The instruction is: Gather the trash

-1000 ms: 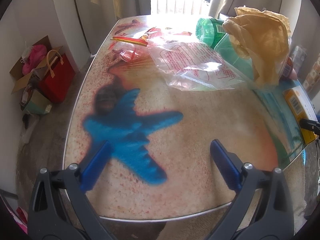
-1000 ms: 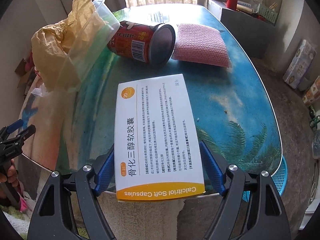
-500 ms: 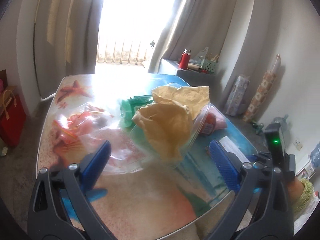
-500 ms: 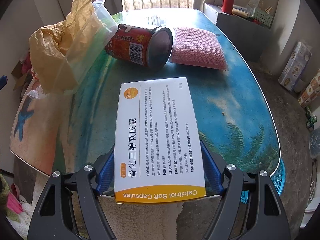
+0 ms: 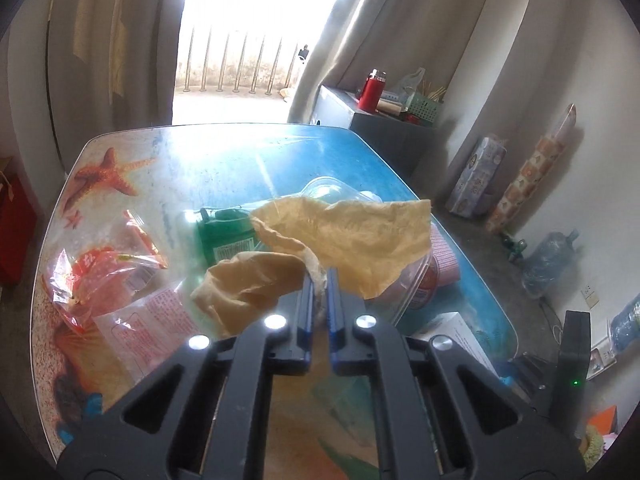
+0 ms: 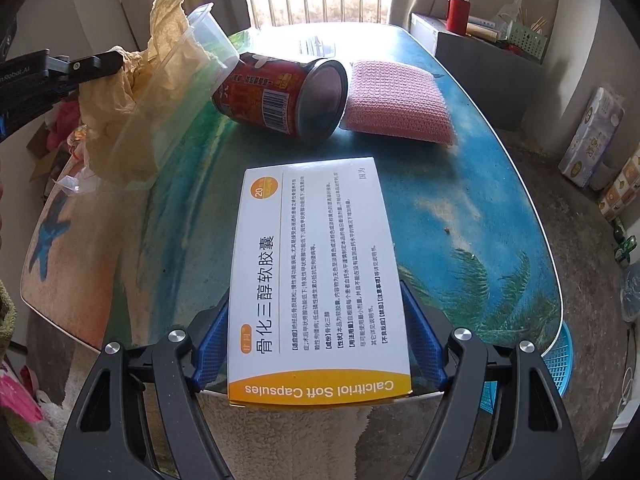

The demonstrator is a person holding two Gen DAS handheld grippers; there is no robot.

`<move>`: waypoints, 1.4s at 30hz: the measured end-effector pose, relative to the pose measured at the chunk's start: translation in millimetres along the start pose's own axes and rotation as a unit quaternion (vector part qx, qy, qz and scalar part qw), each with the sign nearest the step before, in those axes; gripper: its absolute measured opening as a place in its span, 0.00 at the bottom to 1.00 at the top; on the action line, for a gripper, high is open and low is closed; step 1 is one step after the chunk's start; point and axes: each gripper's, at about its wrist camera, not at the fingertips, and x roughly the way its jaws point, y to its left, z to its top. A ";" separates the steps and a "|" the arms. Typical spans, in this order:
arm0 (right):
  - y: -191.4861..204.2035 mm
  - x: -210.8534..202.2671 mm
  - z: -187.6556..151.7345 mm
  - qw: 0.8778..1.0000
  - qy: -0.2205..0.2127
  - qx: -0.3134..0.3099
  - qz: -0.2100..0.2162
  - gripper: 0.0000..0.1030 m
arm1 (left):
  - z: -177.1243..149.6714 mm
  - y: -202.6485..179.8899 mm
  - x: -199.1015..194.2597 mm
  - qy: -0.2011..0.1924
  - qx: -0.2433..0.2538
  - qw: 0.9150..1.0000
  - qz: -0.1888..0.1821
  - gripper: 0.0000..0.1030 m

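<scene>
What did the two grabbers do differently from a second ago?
The left gripper swung up from the blue starfish print to the trash pile, and its open jaws shut on the crumpled yellow paper. The right gripper stayed clamped on the medicine box. The red can and pink sponge did not move.

A pink sponge [image 6: 394, 102] lies far on the beach-picture table [image 6: 460, 216]. A red bottle [image 6: 457, 9] stands on the far right cabinet [image 6: 472, 46]. A blue basket [image 6: 558, 356] sits near right.
</scene>
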 end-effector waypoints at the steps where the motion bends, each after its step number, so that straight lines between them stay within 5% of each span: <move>1: -0.2 -0.2 -0.1 1.000 -0.001 0.000 0.001 0.73 | 1.5 -1.3 -8.1 -0.012 0.001 1.000 -0.001 0.02; 9: 0.5 -1.2 0.1 1.000 -0.001 -0.004 0.001 0.73 | -15.9 17.2 -118.0 -0.094 -0.037 0.994 -0.042 0.01; 14: 2.2 -0.4 0.3 1.000 -0.002 -0.008 -0.003 0.73 | -50.6 55.8 -151.2 -0.061 -0.112 0.989 -0.069 0.01; 16: 2.6 -0.2 0.6 1.000 -0.002 -0.007 -0.004 0.73 | -72.0 80.9 -158.1 -0.047 -0.169 0.980 -0.092 0.01; 22: 3.1 1.5 3.0 1.000 0.000 -0.006 -0.006 0.73 | -123.1 136.1 -146.2 -0.019 -0.262 0.965 -0.020 0.01; 26: 3.1 2.1 4.3 1.000 0.002 -0.006 -0.006 0.73 | -127.8 142.4 -132.3 -0.001 -0.237 0.970 0.054 0.02; 30: 1.8 1.5 3.4 1.000 0.000 -0.003 -0.003 0.73 | -117.4 136.3 -130.9 -0.002 -0.207 0.975 0.085 0.45; 33: 2.6 1.7 3.7 1.000 0.001 -0.006 -0.005 0.73 | -109.8 126.5 -142.9 -0.023 -0.168 0.979 0.114 0.59; 39: 3.1 1.6 1.8 1.000 0.001 -0.010 -0.007 0.73 | -99.0 100.3 -170.1 -0.079 -0.098 0.980 0.152 0.68; 42: 3.0 1.7 1.7 1.000 0.000 -0.009 -0.006 0.73 | -92.8 81.0 -172.7 -0.092 -0.059 0.986 0.124 0.70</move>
